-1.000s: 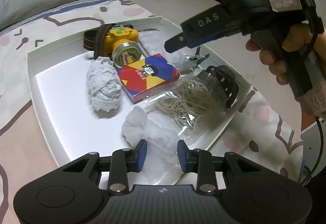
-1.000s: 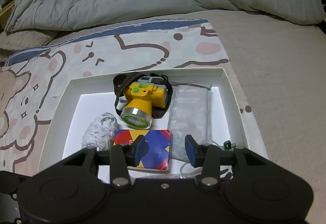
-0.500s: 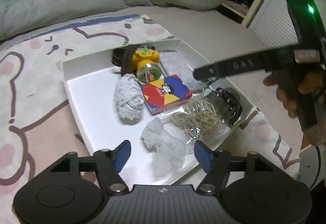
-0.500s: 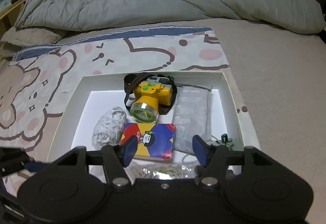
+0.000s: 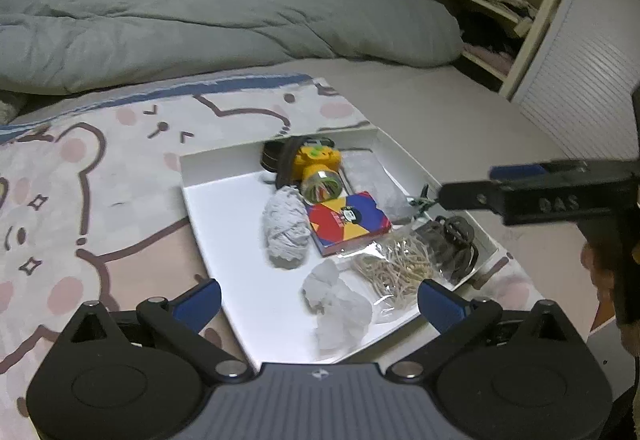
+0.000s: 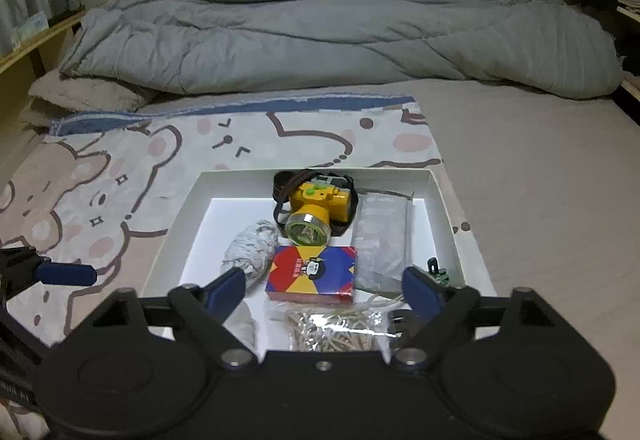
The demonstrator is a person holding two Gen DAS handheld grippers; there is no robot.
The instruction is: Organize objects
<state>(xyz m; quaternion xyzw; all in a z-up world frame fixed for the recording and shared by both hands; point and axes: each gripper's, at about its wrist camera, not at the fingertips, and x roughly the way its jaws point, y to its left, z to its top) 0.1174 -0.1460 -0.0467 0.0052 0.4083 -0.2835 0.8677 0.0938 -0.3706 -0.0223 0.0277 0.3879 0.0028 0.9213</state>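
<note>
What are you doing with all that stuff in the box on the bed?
Someone holds two grippers above a white box of odds and ends: a yellow headlamp, a colourful card box, a bag of rubber bands. The left gripper and right gripper both have open jaws and hold nothing.

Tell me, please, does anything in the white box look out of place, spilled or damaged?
Nothing looks spilled or damaged. The white box holds everything, though crowded to its right side: yellow headlamp, colourful card box, grey yarn ball, rubber band bag and crumpled white plastic. Both tools are open and hold nothing.
</note>
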